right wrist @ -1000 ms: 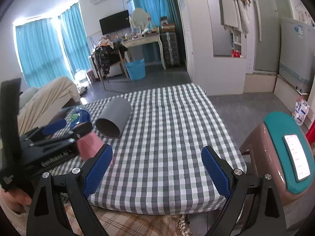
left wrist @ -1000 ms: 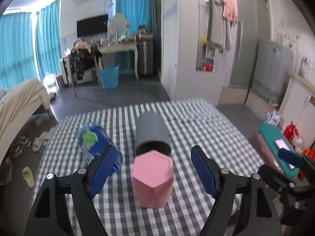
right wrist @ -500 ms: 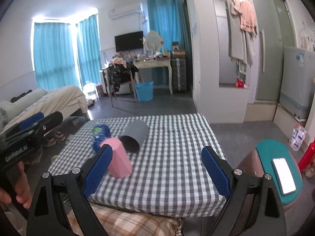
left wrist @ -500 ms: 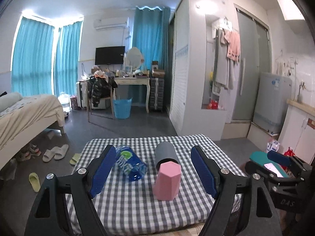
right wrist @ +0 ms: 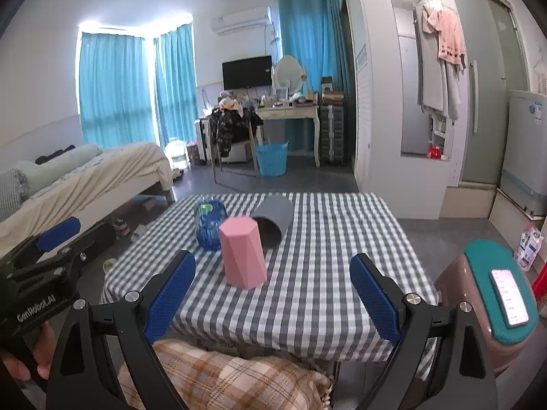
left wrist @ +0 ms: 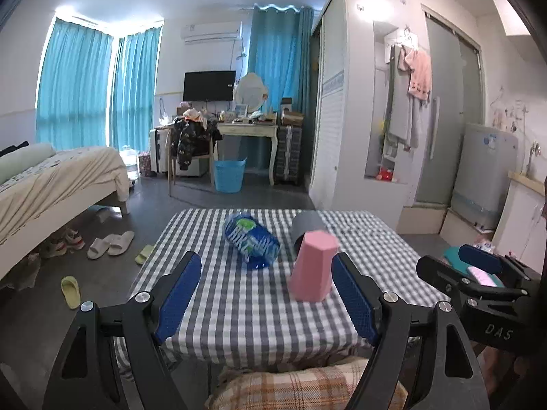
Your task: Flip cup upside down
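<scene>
A pink faceted cup (left wrist: 312,266) stands upside down on the checked table (left wrist: 239,300); it also shows in the right wrist view (right wrist: 243,256). Behind it a grey cup (left wrist: 306,229) lies on its side, its open mouth facing me (right wrist: 273,220). My left gripper (left wrist: 266,294) is open and empty, held back near the table's front edge. My right gripper (right wrist: 273,295) is open and empty, also near the front edge. Each gripper shows at the edge of the other's view.
A blue water bottle (left wrist: 251,239) lies on its side left of the cups (right wrist: 209,222). A teal-topped stool (right wrist: 492,290) with a phone (right wrist: 509,292) stands right of the table. A plaid cushion (right wrist: 218,376) lies below the front edge. A bed (left wrist: 51,181) is at the left.
Both grippers have pulled back and away from the table, so the cups and bottle look smaller and farther. The pink cup stays upside down on the table.
</scene>
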`<state>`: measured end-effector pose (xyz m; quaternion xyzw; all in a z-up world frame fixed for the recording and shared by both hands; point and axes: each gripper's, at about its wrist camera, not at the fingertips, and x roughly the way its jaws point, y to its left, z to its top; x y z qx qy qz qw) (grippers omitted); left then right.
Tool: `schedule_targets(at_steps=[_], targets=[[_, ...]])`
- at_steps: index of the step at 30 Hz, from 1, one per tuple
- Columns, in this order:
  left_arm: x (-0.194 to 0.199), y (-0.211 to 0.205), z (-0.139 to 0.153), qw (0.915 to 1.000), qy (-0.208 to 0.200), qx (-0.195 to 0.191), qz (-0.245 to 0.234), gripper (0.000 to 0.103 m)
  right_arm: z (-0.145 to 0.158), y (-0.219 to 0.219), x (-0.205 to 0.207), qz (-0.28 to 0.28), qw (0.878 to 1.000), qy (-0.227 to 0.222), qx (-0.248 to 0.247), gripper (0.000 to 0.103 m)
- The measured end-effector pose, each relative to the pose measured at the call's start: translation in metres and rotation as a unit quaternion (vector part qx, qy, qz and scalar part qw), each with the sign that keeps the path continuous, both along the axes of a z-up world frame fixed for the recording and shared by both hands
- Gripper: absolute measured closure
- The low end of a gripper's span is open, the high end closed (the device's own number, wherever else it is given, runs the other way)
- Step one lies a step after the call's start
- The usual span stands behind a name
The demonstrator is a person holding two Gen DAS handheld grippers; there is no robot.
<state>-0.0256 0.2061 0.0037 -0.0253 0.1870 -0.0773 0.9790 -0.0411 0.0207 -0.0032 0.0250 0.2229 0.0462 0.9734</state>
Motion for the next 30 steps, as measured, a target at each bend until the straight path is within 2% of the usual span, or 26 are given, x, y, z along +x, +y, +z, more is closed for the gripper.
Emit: schedule_targets(at_steps=[5, 6, 7, 9, 16, 30], targets=[[0.003, 0.002, -0.012, 0.9999, -0.005, -0.003, 0.013, 0.021, -0.016, 0.0, 0.009, -0.002, 1.0, 0.016, 0.001, 0.011], [0.003, 0.002, -0.012, 0.9998, -0.007, -0.003, 0.016, 0.01, -0.019, 0.001, 0.009, -0.002, 1.0, 0.016, -0.001, 0.011], [0.003, 0.004, -0.012, 0.9997, -0.011, -0.002, 0.022, 0.005, -0.02, 0.002, 0.01, -0.004, 1.0, 0.016, -0.003, 0.011], [0.002, 0.006, -0.01, 0.9993, -0.019, -0.003, 0.031, 0.005, -0.021, 0.003, 0.011, -0.001, 1.0, 0.014, -0.008, 0.011], [0.007, 0.004, -0.01, 0.9988, -0.012, 0.005, 0.047, 0.004, -0.021, -0.001, 0.012, -0.01, 1.0, 0.005, -0.008, 0.0], [0.01, 0.009, -0.013, 0.9978, -0.006, 0.01, 0.065, 0.003, -0.023, -0.005, 0.015, -0.018, 1.0, 0.008, -0.01, 0.0]])
